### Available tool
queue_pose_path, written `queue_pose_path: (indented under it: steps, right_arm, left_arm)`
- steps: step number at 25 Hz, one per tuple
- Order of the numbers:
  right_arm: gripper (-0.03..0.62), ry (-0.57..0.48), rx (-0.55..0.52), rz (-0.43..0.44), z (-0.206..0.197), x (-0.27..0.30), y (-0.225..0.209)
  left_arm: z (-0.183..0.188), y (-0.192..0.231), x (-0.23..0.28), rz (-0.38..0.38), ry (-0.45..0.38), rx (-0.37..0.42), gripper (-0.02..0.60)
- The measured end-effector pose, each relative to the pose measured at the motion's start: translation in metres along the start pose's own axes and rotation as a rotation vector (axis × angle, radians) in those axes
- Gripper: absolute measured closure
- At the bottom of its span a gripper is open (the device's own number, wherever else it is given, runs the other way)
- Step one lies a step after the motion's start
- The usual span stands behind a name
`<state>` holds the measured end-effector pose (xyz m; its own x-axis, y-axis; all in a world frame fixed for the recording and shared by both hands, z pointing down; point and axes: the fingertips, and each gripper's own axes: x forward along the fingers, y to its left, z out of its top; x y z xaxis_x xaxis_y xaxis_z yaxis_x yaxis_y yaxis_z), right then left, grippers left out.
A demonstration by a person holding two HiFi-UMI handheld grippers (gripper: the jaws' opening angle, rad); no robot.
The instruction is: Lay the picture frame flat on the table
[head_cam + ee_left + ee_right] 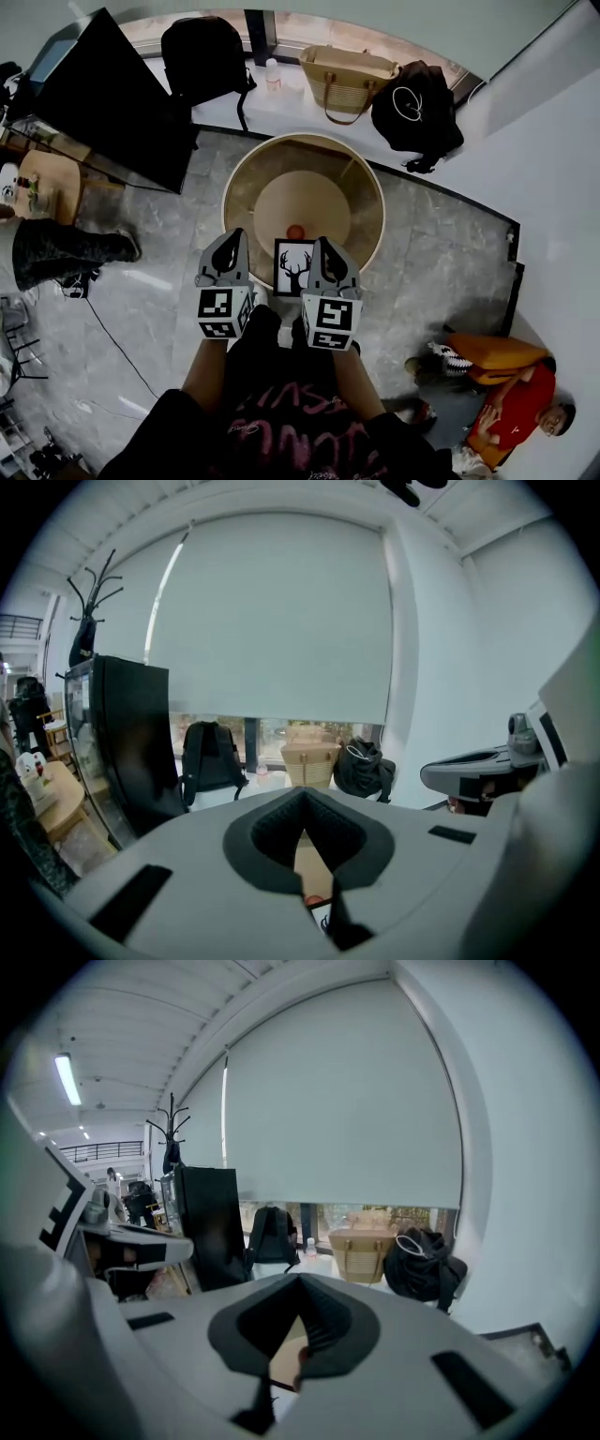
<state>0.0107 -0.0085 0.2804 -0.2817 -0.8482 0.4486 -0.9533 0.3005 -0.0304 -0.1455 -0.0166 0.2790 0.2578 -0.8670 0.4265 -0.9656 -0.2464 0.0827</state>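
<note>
Head view has one picture frame [293, 267] at the near edge of the round desk [361, 192], between the left gripper [228, 246] and right gripper [323, 251]. Both sets of fingers are clenched on nothing. Looks like pre-grasp to me: next they'd open and take the frame's edges. One little red thing [295, 232] sits behind it.

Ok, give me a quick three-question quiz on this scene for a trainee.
1. True or false: in the head view, the picture frame shows between the left gripper and the right gripper.
2. What does the frame's picture show? A) a deer head B) a boat C) a flower
3. Fill in: the small red thing sits on the round ____.
Key: 1 true; 2 A; 3 table.
</note>
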Motion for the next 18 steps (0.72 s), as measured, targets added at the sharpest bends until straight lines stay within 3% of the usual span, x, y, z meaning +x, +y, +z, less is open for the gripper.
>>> queue_pose_path:
  steps: [18]
  right_arm:
    - [0.574, -0.17, -0.079, -0.031, 0.096, -0.037, -0.002]
  left_arm:
    - [0.101, -0.013, -0.035, -0.056, -0.17, 0.006, 0.572]
